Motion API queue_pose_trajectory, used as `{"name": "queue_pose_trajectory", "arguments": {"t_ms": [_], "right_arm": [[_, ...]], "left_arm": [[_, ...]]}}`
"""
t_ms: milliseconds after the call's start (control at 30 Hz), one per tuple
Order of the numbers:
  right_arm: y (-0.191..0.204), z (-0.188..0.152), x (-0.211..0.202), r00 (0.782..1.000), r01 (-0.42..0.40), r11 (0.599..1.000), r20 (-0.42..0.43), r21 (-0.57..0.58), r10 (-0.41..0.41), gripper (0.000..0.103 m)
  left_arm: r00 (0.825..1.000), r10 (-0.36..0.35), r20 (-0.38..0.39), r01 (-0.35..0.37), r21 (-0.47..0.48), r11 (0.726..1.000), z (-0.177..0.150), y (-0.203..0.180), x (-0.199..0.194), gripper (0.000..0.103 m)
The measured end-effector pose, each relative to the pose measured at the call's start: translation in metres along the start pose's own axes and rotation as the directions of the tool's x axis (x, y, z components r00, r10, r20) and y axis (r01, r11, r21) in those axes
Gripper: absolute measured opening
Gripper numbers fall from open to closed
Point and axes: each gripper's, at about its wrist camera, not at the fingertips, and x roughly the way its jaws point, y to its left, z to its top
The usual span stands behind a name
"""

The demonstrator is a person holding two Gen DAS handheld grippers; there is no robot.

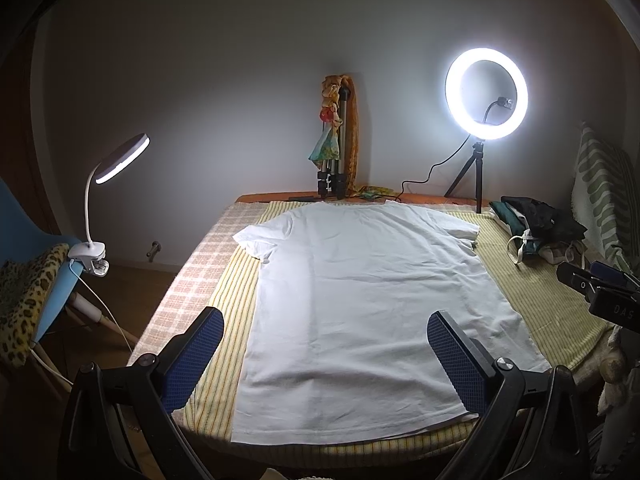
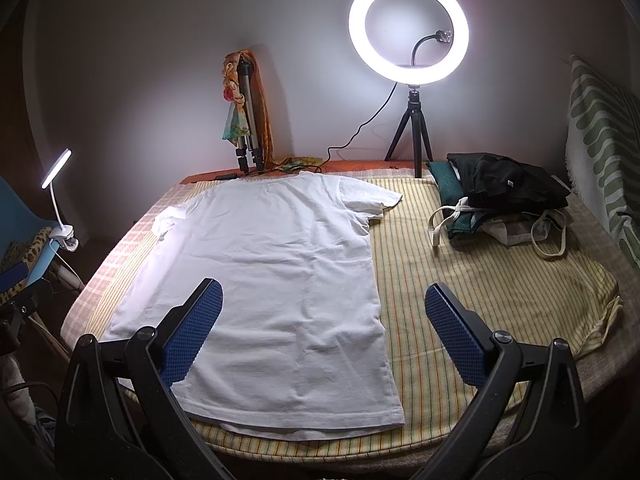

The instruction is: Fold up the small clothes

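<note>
Across the striped table cover (image 2: pixel 472 280), lying flat and spread out, ready for folding: white T-shirt (image 1: pixel 360 300), collar toward 12 o'clock. Hovering wide open, gripping nothing: left gripper (image 1: pixel 325 356), right gripper (image 2: pixel 323 332). Sitting aside at 2 o'clock: pile of clothes (image 2: pixel 504 196).

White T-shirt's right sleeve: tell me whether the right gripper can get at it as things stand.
Probably yes. The right gripper is open above the striped cloth, and the right sleeve lies flat ahead with nothing on it; the pile of clothes sits off to the side.

A home room: cloth-covered table (image 2: pixel 500 280), ring light (image 2: pixel 408 28), clip lamp (image 1: pixel 116 160), chair (image 1: pixel 44 264)
</note>
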Motion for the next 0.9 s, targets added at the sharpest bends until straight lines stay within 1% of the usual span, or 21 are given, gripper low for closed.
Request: {"name": "queue_pose_trajectory", "arguments": {"t_ms": [400, 467, 900], "right_arm": [[0.0005, 0.0, 0.0002, 1.0, -0.001, 1.0, 0.0, 0.001, 0.001, 0.103], [0.0001, -0.0005, 0.0002, 1.0, 0.0, 1.0, 0.001, 0.001, 0.0, 0.103], [0.0002, -0.0002, 0.0012, 1.0, -0.002, 1.0, 0.001, 0.002, 0.002, 0.103]], "left_arm": [[1.0, 0.004, -0.001, -0.004, 0.0, 1.0, 0.0005, -0.0057, 0.0004, 0.103], [1.0, 0.001, -0.002, -0.001, 0.001, 1.0, 0.0007, 0.0002, -0.0008, 0.103], [1.0, 0.001, -0.002, -0.001, 0.001, 1.0, 0.0011, -0.0005, -0.0001, 0.103]]}}
